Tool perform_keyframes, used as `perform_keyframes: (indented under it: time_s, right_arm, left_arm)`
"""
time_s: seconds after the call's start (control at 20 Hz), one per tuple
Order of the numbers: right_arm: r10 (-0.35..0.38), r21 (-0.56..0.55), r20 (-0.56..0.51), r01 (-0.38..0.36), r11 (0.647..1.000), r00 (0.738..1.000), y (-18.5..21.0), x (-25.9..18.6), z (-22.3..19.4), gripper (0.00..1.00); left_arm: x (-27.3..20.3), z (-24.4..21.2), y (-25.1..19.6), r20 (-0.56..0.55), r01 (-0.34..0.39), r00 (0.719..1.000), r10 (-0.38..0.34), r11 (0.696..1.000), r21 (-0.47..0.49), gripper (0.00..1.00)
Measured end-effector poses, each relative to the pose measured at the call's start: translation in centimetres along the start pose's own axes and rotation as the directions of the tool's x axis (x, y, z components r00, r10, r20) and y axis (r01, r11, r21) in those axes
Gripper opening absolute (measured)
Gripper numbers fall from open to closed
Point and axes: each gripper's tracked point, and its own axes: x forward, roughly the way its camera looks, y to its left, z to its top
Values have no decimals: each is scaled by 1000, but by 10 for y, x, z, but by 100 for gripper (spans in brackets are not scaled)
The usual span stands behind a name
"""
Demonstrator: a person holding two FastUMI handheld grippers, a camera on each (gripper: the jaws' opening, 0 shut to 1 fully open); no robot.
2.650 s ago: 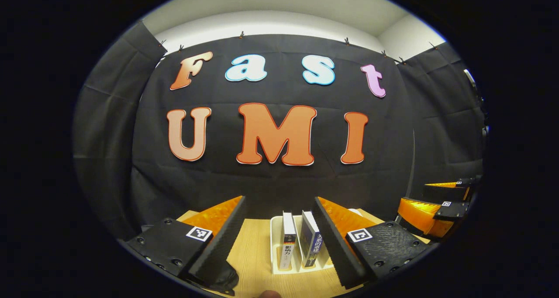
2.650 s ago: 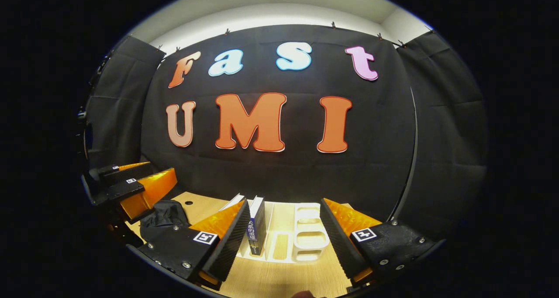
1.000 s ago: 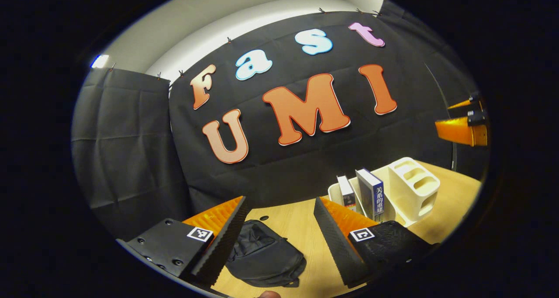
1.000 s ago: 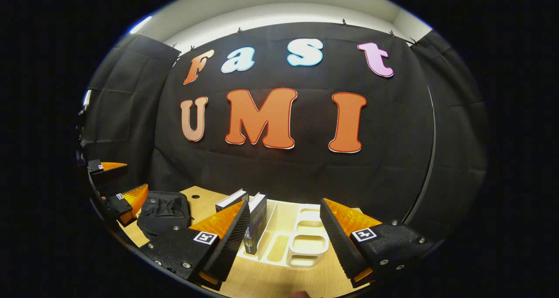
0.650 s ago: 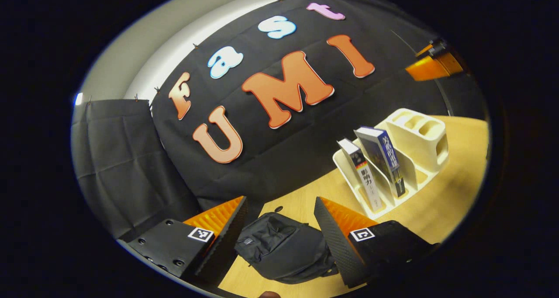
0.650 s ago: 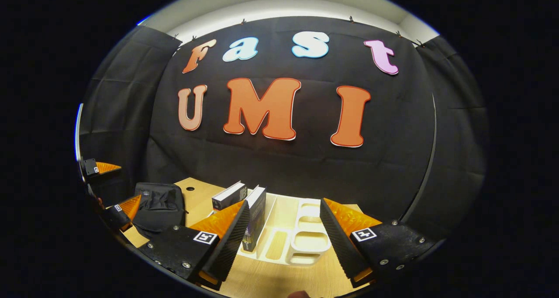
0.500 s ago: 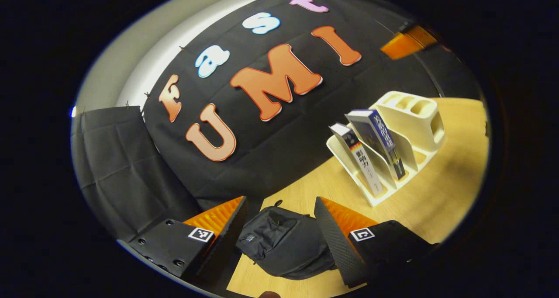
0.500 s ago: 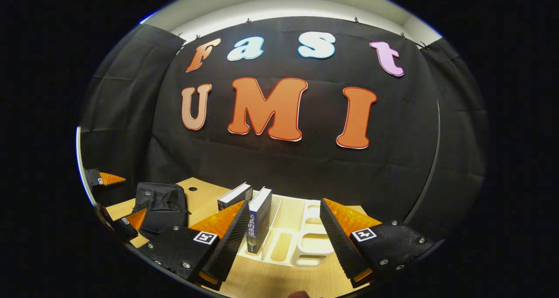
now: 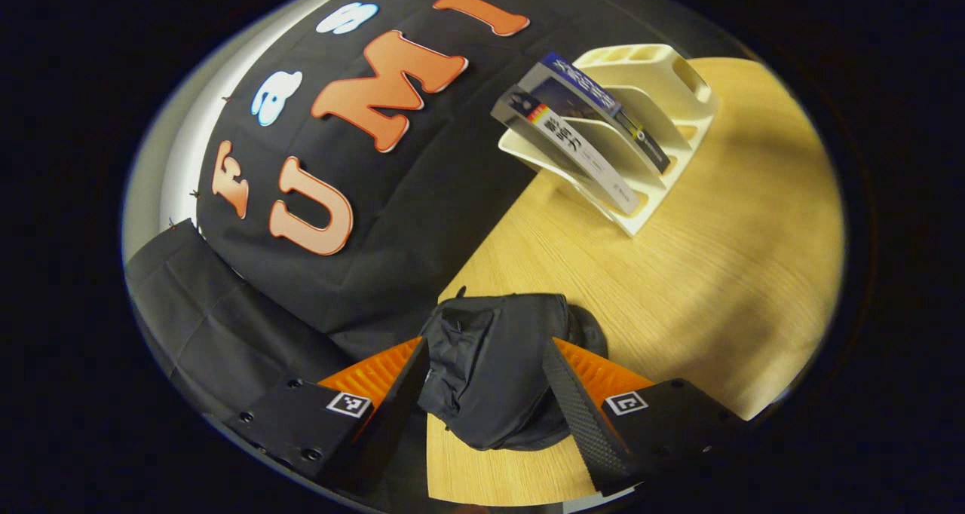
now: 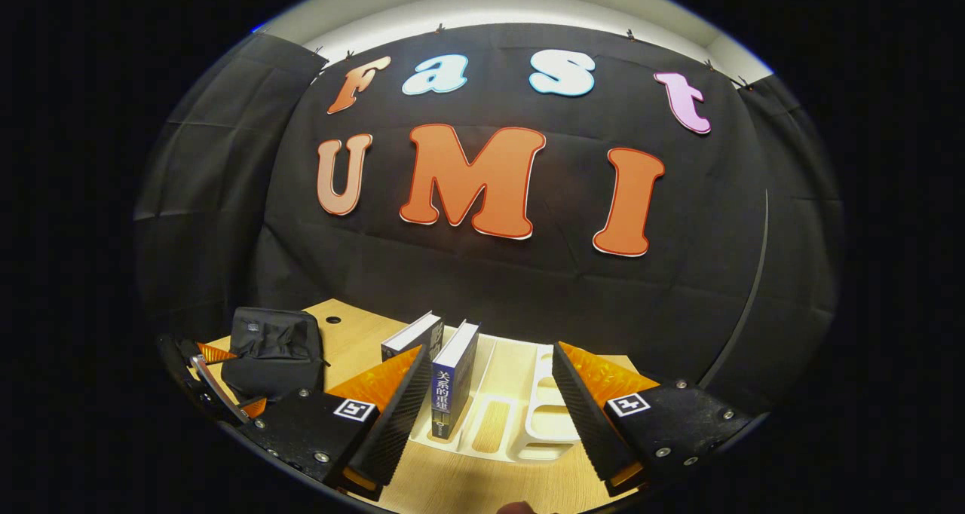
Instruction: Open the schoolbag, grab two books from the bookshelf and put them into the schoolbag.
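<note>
A: Schoolbag: the black, soft fabric schoolbag (image 9: 494, 363) lies slumped on the light wooden table (image 9: 701, 273), at its back edge against the black cloth wall. Over the last few seconds the left gripper (image 9: 486, 393) has swung away from the bookshelf, rolled over and dropped toward the bag. The bag now sits framed between its two fingers.

B: What do the jaws show?

A: The left gripper's jaws stand wide apart and hold nothing. The fabric lies between them, but whether either finger touches it cannot be told. The right gripper (image 10: 490, 405) has kept its station, jaws equally wide and empty, facing the white plastic bookshelf (image 10: 520, 423).

B: And the books?

A: Both remain in the rack's slots: the dark blue book (image 10: 452, 386) stands just ahead of the right gripper's left finger, and the white-spined book (image 10: 411, 337) leans beside it. In the left gripper view the same two, blue (image 9: 595, 103) and white-spined (image 9: 565, 148), sit well apart from the bag.

B: Meaning for the task?

A: The opening step appears to be starting. The bag looks closed, no zipper pull can be made out, and no book has yet been taken.
</note>
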Motion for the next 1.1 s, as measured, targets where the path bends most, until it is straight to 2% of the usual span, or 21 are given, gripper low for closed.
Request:
perform_keyframes:
  time_s: [0.3, 0.6, 0.75, 0.8, 0.85, 0.9, 0.95, 1.0, 1.1]
  right_arm:
    - [-6, -12, -7, 6, 1000, 1000, 1, 8, 0, 96]
    - [3, -15, 0, -3, 1000, 1000, 8, 17, 10, 96]
    - [9, -28, 5, -9, 1000, 1000, 14, 20, 16, 96]
    - [11, -26, 14, -10, 1000, 1000, 14, 21, 22, 96]
    - [19, -24, 21, -19, 1000, 1000, 18, 25, 28, 96]
    - [23, -30, 23, -23, 999, 999, 22, 28, 33, 95]
    - [29, -42, 26, -28, 999, 999, 26, 30, 38, 95]
    - [28, -58, 28, -27, 998, 999, 28, 35, 43, 96]
    - [32, -69, 32, -30, 997, 999, 33, 43, 51, 96]
  left_arm:
    - [21, -40, -30, -96, 32, 995, -29, 999, 31, 96]
    - [51, -52, -31, -140, 20, 990, -8, 996, 90, 95]
    - [57, -48, -18, -131, -25, 990, 42, 992, 127, 94]
    - [58, -43, -13, -117, -41, 992, 56, 991, 128, 92]
    - [61, -44, -12, -119, -38, 991, 53, 992, 123, 81]
    - [66, -47, -12, -123, -31, 991, 45, 993, 117, 77]
    - [68, -49, -11, -139, -17, 990, 32, 993, 113, 72]
    - [73, -52, -11, -148, -1, 989, 18, 994, 109, 72]
    - [82, -54, -12, -158, 29, 987, -16, 996, 79, 62]
